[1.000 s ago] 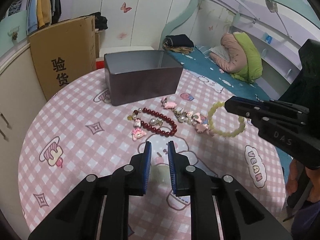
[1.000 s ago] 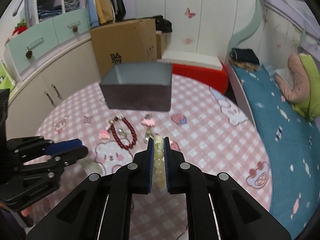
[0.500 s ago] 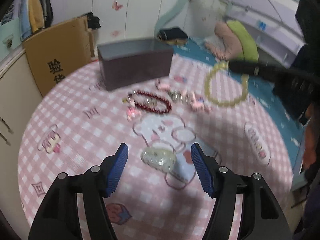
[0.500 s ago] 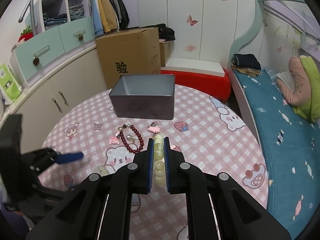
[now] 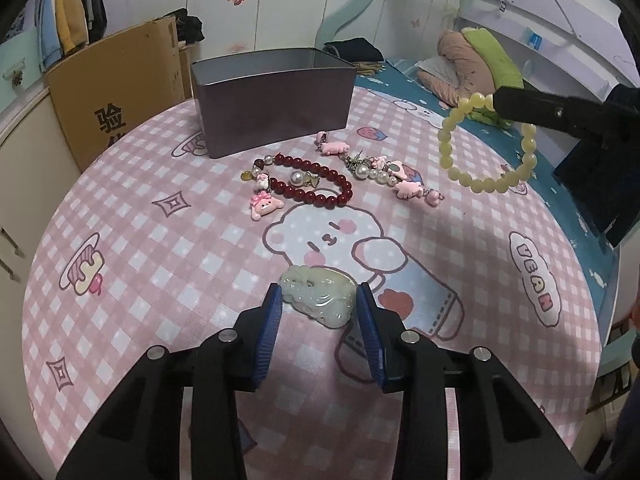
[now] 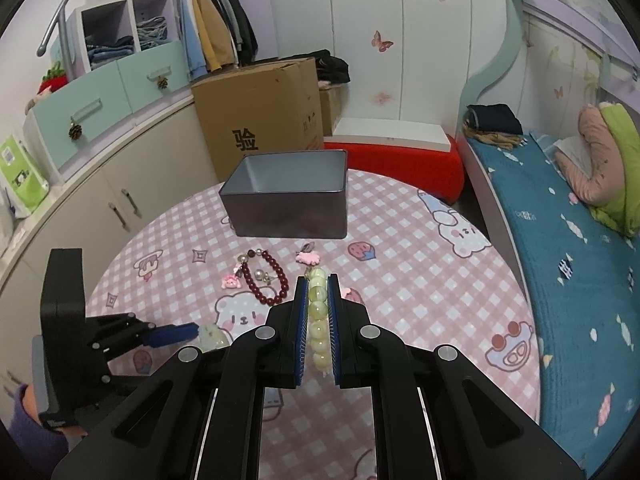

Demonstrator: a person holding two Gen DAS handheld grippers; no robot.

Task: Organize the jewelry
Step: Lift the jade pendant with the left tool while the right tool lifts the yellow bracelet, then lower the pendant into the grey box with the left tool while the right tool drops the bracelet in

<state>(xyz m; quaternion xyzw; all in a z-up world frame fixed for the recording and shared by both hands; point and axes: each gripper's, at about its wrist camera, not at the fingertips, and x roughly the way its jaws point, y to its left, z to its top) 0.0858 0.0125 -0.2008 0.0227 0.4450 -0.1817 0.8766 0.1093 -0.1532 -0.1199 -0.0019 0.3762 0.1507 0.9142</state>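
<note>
The left tongs [image 5: 318, 308] sit low over the desk [image 5: 160, 264], their jaws just closing around a pale green jade pendant [image 5: 318, 295] that lies between the blue pads; the left pad looks to touch it, though a firm grip cannot be told. The right tongs [image 6: 319, 312] are clamped on a yellow bead bracelet [image 5: 486, 144], held in the air off to the right. A dark red bead bracelet [image 5: 310, 184] and pink charms [image 5: 384, 170] lie before the open grey tin box [image 5: 272, 100]

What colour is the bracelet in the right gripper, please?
Pale yellow bracelet, clearest in the left wrist view.
</note>
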